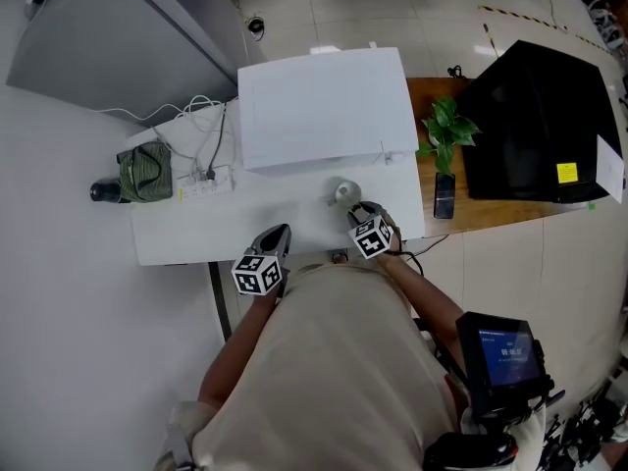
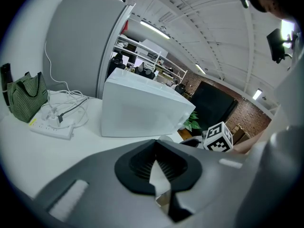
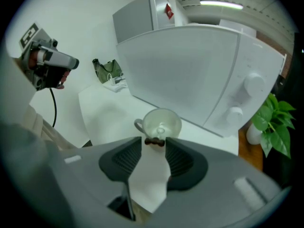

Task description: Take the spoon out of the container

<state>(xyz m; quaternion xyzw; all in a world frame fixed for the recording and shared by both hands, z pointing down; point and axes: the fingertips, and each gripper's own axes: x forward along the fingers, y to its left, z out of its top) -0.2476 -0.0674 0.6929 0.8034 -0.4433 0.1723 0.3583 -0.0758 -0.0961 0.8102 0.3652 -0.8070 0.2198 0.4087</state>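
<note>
Right tongs: wide, held over the desk. Cup just ahead of the tips, upright, handle on the side of the left tongs. Spoon inside the cup. Small brown piece at the near rim, between the tips; contact with the pads unclear. Left tongs: closed to a slit, empty, well left of the cup. White box beyond both tongs.
</note>
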